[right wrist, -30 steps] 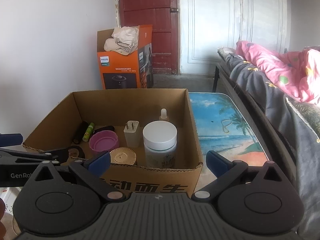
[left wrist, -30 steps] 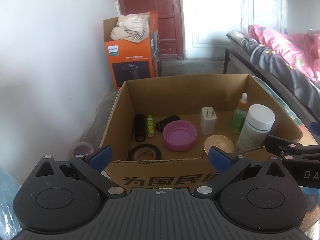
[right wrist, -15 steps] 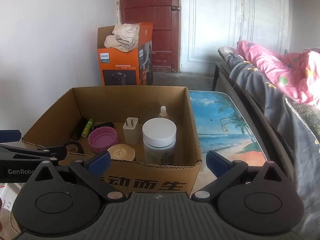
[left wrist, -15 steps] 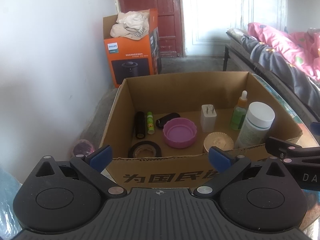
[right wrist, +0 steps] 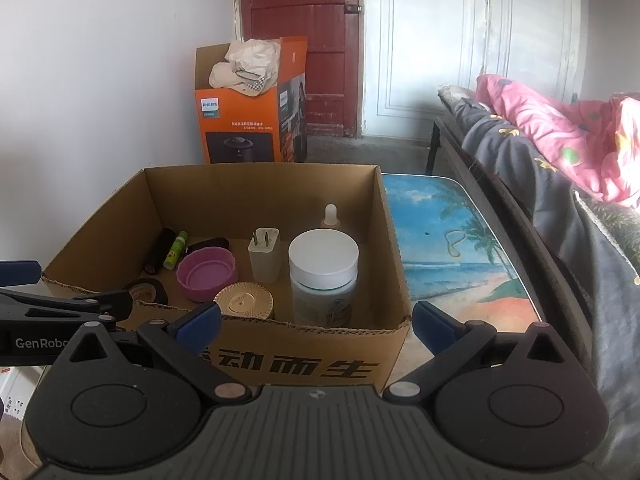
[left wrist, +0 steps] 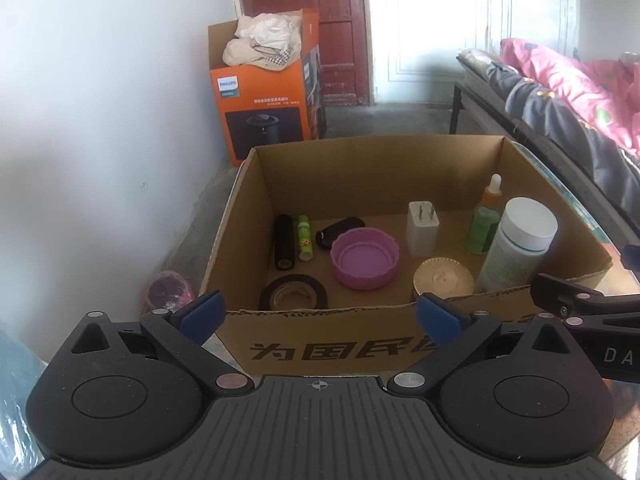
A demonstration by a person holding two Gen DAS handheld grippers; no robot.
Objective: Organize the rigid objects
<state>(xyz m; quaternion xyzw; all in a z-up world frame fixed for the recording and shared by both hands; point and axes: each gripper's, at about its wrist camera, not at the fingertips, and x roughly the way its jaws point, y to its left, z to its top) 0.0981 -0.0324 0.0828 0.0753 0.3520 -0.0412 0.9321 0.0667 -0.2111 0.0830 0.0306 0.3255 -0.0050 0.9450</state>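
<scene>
An open cardboard box (left wrist: 320, 348) (right wrist: 392, 240) holds a white-capped jar (left wrist: 518, 244) (right wrist: 323, 276), a green dropper bottle (left wrist: 486, 222), a white plug adapter (left wrist: 422, 228) (right wrist: 264, 254), a purple lid (left wrist: 365, 258) (right wrist: 206, 270), a tan round lid (left wrist: 442, 280) (right wrist: 243, 300), a black tape roll (left wrist: 294, 292), a black tube (left wrist: 284, 242) and a green stick (left wrist: 305, 237). My left gripper (left wrist: 318, 314) is open and empty at the box's near wall. My right gripper (right wrist: 316, 322) is open and empty at the near right corner.
The box sits on a table with a beach picture (right wrist: 460, 248). A bed with a pink quilt (right wrist: 560, 132) runs along the right. An orange Philips carton (left wrist: 266, 92) stands by the red door (left wrist: 304, 28). A white wall (left wrist: 100, 120) is on the left.
Both grippers have drawn back and risen slightly, so the box looks a little lower and farther. Both stay open and empty. The items in the box have not moved.
</scene>
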